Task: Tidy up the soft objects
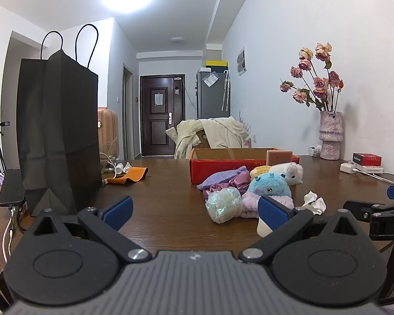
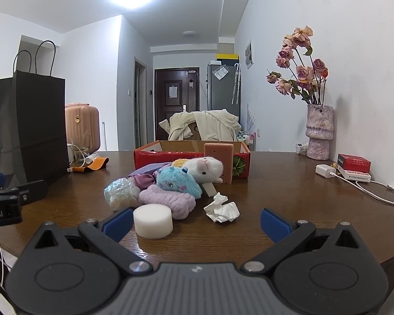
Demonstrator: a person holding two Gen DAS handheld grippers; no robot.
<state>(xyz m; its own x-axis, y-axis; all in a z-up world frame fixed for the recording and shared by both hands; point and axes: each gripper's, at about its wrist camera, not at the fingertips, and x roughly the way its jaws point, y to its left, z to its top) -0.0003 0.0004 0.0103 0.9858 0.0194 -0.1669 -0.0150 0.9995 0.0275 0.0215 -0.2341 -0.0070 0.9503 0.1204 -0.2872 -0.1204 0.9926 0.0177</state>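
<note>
While both claws hang spread and empty, the right claw (image 2: 197,223) should close across the white foam cylinder (image 2: 153,220) just ahead on the brown wooden worktop (image 2: 275,197), squeezing gently, then carry it toward the red cardboard box (image 2: 144,155).

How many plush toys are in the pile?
2 clearly: a blue plush monster at the pile's middle, and a white plush lamb behind it, near the red cardboard box. Others may be hidden.
</note>
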